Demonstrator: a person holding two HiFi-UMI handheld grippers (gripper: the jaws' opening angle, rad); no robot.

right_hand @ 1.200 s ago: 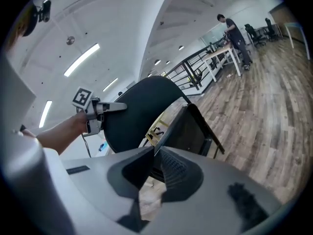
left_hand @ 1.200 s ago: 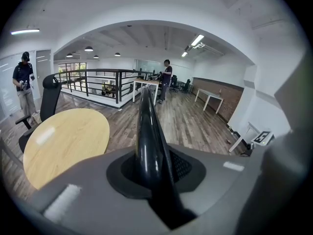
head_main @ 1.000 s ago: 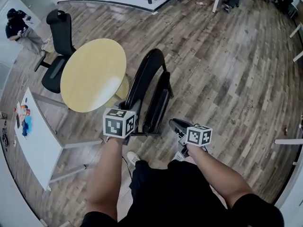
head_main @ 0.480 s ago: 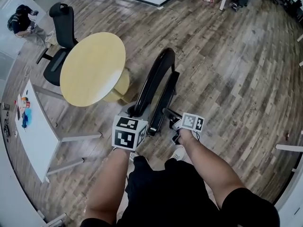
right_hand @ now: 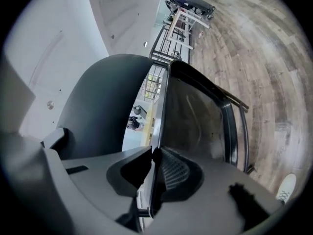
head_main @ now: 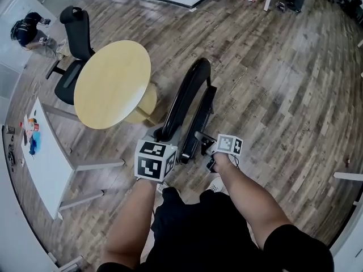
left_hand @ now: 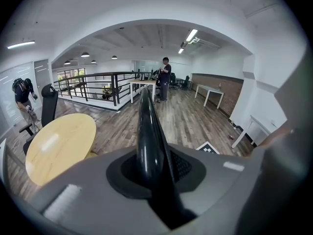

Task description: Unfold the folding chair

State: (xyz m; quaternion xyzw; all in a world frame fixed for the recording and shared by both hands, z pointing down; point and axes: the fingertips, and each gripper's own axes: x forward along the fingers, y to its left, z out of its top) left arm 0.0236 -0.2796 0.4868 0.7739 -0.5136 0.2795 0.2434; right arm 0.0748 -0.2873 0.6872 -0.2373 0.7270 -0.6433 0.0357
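The black folding chair (head_main: 187, 92) stands folded on the wood floor, just right of the round table. My left gripper (head_main: 161, 135) is shut on the lower end of its curved back frame (left_hand: 146, 131), which runs up between the jaws. My right gripper (head_main: 199, 136) is at the near edge of the flat seat panel (head_main: 202, 118). Its jaws are closing, and the thin edge of the seat panel (right_hand: 195, 116) lies between the pads of the right gripper (right_hand: 154, 173), which touch it.
A round yellow table (head_main: 112, 84) stands close on the chair's left, with a black office chair (head_main: 74, 44) behind it. A white table (head_main: 42, 169) is at the left edge. One person (head_main: 28, 30) is far left, another (left_hand: 165, 77) by the railing.
My right gripper has moved left and forward from beside my leg to the chair's seat edge. My left gripper has kept its hold on the back frame.
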